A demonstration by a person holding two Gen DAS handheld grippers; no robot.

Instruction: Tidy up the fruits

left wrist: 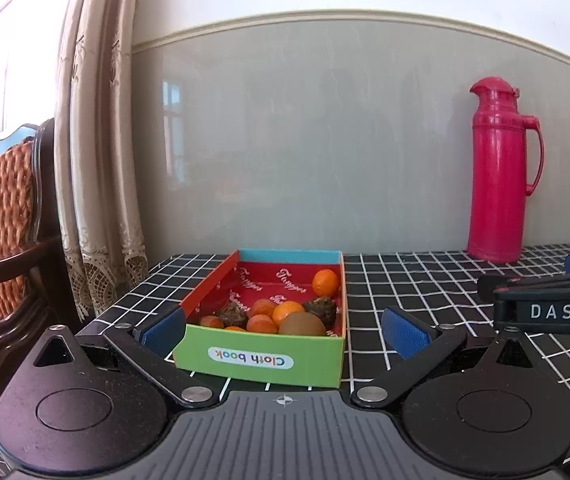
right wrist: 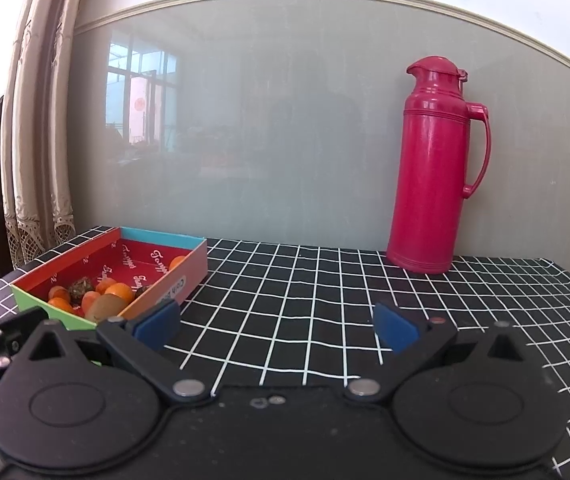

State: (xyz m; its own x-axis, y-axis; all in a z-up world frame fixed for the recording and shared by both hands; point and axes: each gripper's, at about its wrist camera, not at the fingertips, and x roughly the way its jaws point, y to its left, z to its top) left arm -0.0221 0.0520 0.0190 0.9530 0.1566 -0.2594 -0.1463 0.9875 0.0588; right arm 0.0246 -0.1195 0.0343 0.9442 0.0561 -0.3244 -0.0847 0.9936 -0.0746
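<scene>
Fruits (left wrist: 281, 314), mostly little oranges plus a kiwi, sit piled in the cardboard box (left wrist: 259, 364) on the checkered counter (right wrist: 325, 292). My left hand-held gripper (left wrist: 283, 330) is spread wide with the box's near end between its fingers, gripping nothing. My right hand-held gripper (right wrist: 275, 326) is wide open too, empty, box off to its left.

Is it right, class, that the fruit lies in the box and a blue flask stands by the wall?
Not quite: the flask is pink, not blue, as the right wrist view shows. The fruit does lie in the box, and the flask stands by the wall.
</scene>
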